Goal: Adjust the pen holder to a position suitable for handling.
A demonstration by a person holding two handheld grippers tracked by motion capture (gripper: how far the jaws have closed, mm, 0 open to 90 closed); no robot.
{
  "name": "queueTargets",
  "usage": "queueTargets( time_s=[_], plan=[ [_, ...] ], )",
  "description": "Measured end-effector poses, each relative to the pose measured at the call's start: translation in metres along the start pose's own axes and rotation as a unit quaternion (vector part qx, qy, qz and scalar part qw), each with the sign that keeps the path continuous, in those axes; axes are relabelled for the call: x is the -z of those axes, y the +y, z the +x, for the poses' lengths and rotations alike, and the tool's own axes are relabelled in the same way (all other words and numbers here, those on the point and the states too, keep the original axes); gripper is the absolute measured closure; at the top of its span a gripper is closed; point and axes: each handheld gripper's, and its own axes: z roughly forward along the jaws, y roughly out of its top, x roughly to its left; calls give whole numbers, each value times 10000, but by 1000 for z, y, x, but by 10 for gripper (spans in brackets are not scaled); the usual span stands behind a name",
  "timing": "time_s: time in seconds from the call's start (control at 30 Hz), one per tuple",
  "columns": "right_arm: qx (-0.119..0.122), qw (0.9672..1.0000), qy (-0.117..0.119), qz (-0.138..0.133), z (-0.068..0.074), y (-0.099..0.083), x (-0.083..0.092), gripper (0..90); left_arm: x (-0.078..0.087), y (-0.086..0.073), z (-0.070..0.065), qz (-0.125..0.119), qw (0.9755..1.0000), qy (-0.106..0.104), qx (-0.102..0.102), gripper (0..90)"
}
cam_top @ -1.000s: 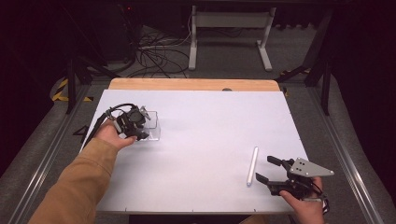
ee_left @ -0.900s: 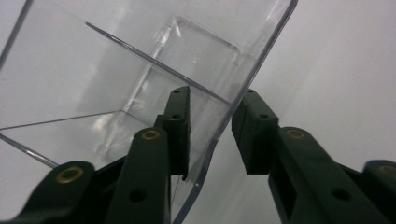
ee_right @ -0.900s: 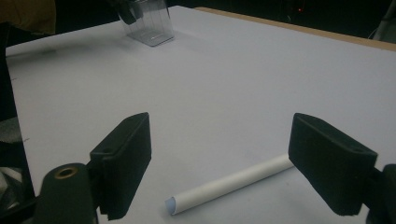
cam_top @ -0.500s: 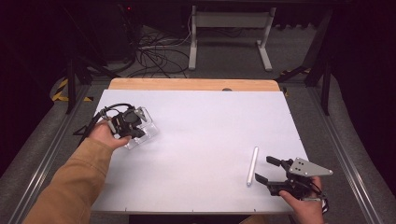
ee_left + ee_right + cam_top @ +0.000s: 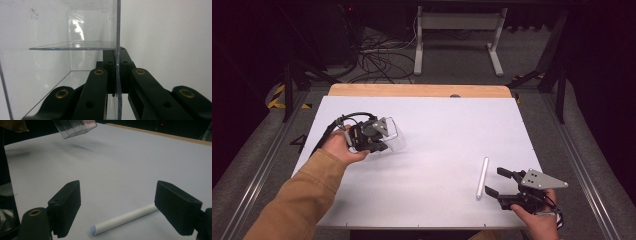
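A clear plastic box (image 5: 394, 135) hangs tilted above the left part of the white table (image 5: 442, 130). My left gripper (image 5: 379, 136) is shut on one of its thin walls. In the left gripper view the box's wall (image 5: 117, 37) stands edge-on, pinched between the jaws of the left gripper (image 5: 116, 57). A white tube (image 5: 482, 177) lies on the table at the front right. My right gripper (image 5: 495, 181) is open just right of it, near the tube's front end. In the right gripper view the tube (image 5: 125, 218) lies low between the wide-open pads of the right gripper (image 5: 122, 207), and the box (image 5: 75, 126) floats at the top left.
A wooden strip (image 5: 417, 90) borders the table's far edge. Beyond it stand a metal frame (image 5: 457, 35) and loose cables (image 5: 377, 55) on the floor. Metal rails (image 5: 262, 165) run along both sides of the table.
The left gripper has carried the clear box up off the table and toward the middle, to the right. The right gripper has hardly moved.
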Motion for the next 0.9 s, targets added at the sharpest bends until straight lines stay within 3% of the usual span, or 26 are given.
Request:
queueTargets(
  time_s=[0.17, 0.2, 0.27, 0.4, 0.9],
  plan=[
    [-6, 10000, -7, -10, 0, 0, 1, 218, -7, 18, -10, -30, 9997, -145, -209, 878],
    [-9, 10000, -1, -16, -1, 0, 1, 217, -12, 26, -13, -8, 9992, -206, -337, 878],
    [-16, 10000, 4, -17, -1, 0, 1, 218, -15, 29, -15, -5, 9991, -247, -353, 878],
    [-7, 10000, -1, -33, -1, 0, 2, 217, -28, 41, -21, 120, 9978, -351, -558, 878],
    [-19, 10000, -22, -21, -1, -1, 2, 217, -52, 58, -30, 291, 9954, -621, -661, 876]
  ],
)
